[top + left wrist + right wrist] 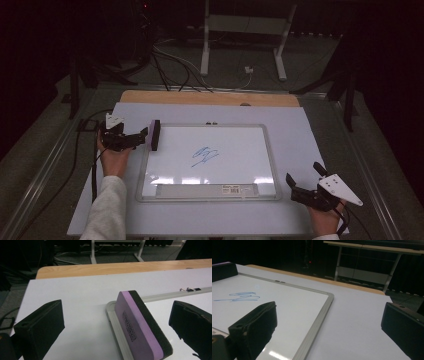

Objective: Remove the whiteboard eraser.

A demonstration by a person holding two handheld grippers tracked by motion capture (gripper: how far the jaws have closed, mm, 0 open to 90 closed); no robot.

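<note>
A whiteboard (270,150) with a grey frame lies on the white tabletop, and a blue scribble (205,155) marks its middle. A purple-and-black eraser (154,135) stands on its long edge over the board's far left corner. My left gripper (144,138) is open, one jaw on each side of the eraser and neither touching it. In the left gripper view the eraser (140,327) rests on the frame (160,297) between the wide-apart jaws of the gripper (115,317). My right gripper (302,172) is open near the board's near right corner, nothing between its jaws (328,317). The scribble (240,297) lies to its left.
A white sheet (300,125) covers the table, and a wooden edge (210,97) shows at the back. A label strip (207,190) runs along the board's near side. Beyond the table are a metal stand (205,50) and cables (170,65) on the floor.
</note>
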